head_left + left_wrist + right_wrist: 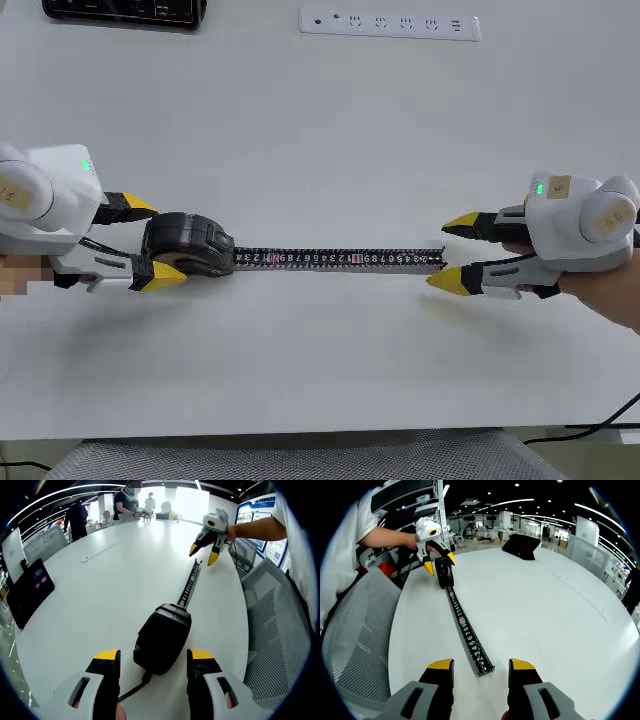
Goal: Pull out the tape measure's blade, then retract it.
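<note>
Nearest, a grey mesh chair back [300,455] edges the white workbench [320,370]. At mid-table the tape measure [190,245] lies with its blade [340,259] drawn out. The left gripper [152,242] lies low and level, its jaws spread around the case; the left gripper view shows a gap on one side. The right gripper [456,250] faces it, its wide-open jaws flanking the blade tip without touching. The right gripper view shows the blade's numerals. Farthest lies a power strip [390,23].
</note>
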`<state>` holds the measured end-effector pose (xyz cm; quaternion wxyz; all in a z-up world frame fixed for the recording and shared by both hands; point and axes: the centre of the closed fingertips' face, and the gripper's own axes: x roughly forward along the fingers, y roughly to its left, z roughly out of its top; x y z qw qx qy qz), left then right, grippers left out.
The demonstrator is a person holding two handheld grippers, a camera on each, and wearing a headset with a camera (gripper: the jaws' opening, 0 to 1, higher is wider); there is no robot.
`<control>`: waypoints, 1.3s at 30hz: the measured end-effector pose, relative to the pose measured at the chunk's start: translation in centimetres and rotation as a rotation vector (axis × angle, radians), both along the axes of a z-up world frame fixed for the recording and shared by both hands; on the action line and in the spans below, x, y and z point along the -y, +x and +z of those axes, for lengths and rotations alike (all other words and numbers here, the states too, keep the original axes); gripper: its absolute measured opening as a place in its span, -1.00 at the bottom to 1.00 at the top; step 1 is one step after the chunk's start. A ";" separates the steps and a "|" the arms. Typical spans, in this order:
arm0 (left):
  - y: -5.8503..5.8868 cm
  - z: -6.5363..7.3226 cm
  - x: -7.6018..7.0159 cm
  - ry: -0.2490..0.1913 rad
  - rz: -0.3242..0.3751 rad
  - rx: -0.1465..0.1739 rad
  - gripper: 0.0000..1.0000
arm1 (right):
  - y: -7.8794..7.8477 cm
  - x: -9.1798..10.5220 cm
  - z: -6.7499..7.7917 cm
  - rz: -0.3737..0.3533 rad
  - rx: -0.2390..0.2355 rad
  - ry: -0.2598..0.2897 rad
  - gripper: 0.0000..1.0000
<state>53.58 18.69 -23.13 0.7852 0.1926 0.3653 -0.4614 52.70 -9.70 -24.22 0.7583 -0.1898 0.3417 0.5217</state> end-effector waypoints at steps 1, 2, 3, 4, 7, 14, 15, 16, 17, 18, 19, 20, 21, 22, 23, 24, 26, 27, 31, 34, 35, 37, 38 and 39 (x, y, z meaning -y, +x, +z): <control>0.0 0.1 0.0 -0.007 0.008 -0.002 0.01 | 0.0 0.0 0.0 -0.006 0.001 0.000 -0.17; -0.1 0.1 0.0 -0.009 0.012 0.001 0.02 | -0.1 0.0 0.1 -0.013 0.002 0.002 -0.17; -0.2 0.2 -0.1 -0.008 0.016 0.006 0.02 | -0.1 -0.1 0.2 -0.021 0.002 0.005 -0.15; -0.2 0.2 -0.1 -0.008 0.021 0.008 0.03 | -0.1 -0.1 0.2 -0.029 0.002 0.007 -0.14; 0.1 0.7 -0.4 -0.002 0.037 0.067 0.05 | -0.1 -0.2 0.6 -0.062 0.012 0.030 -0.09; -0.3 1.6 -0.1 -0.063 0.077 0.083 0.08 | -0.5 -0.1 0.8 -0.105 0.028 0.032 0.05; -0.3 1.6 -0.2 -0.066 0.084 0.090 0.08 | -0.6 -0.2 1.0 -0.114 0.033 0.038 0.08; -0.4 1.6 -0.2 -0.071 0.089 0.088 0.09 | -0.7 -0.2 1.1 -0.118 0.036 0.039 0.09; -0.6 1.7 -0.1 -0.085 0.097 0.086 0.11 | -0.8 -0.3 1.1 -0.123 0.041 0.040 0.11; -0.7 1.7 -0.1 -0.086 0.102 0.087 0.12 | -0.9 -0.4 1.2 -0.128 0.042 0.043 0.13; -0.8 1.7 -0.1 -0.089 0.104 0.090 0.14 | -1.0 -0.4 1.2 -0.132 0.044 0.044 0.14; -1.0 1.8 -0.1 -0.096 0.108 0.094 0.15 | -1.1 -0.4 1.2 -0.138 0.045 0.046 0.16; -1.0 1.8 -0.1 -0.101 0.114 0.094 0.17 | -1.1 -0.5 1.2 -0.143 0.048 0.047 0.18; -1.2 2.0 -0.1 -0.110 0.120 0.100 0.19 | -1.2 -0.4 1.2 -0.149 0.049 0.047 0.19; -1.2 2.1 0.0 -0.119 0.123 0.103 0.21 | -1.2 -0.4 1.2 -0.154 0.050 0.048 0.21; -1.3 2.2 -0.1 -0.126 0.129 0.103 0.25 | -1.2 -0.4 1.2 -0.158 0.051 0.049 0.23; -1.5 2.3 -0.2 -0.139 0.144 0.105 0.30 | -1.4 -0.4 1.3 -0.164 0.052 0.052 0.26; -1.6 2.4 -0.2 -0.143 0.148 0.110 0.31 | -1.4 -0.4 1.3 -0.168 0.052 0.051 0.28; -2.1 2.4 -0.4 -0.153 0.167 0.111 0.41 | -1.7 -0.3 1.4 -0.185 0.053 0.057 0.34; -2.5 2.5 -0.2 -0.182 0.182 0.100 0.46 | -1.9 -0.3 1.5 -0.191 0.057 0.056 0.38; -2.8 2.4 -0.3 -0.171 0.181 0.104 0.48 | -2.0 -0.3 1.6 -0.193 0.057 0.056 0.39; -3.1 2.3 -0.5 -0.160 0.180 0.114 0.53 | -2.1 -0.2 1.8 -0.200 0.061 0.054 0.41; -3.2 2.4 -0.6 -0.166 0.188 0.112 0.54 | -2.1 -0.1 1.9 -0.203 0.064 0.055 0.42; -3.3 2.4 -0.6 -0.174 0.200 0.108 0.55 | -2.1 -0.1 1.9 -0.206 0.065 0.057 0.43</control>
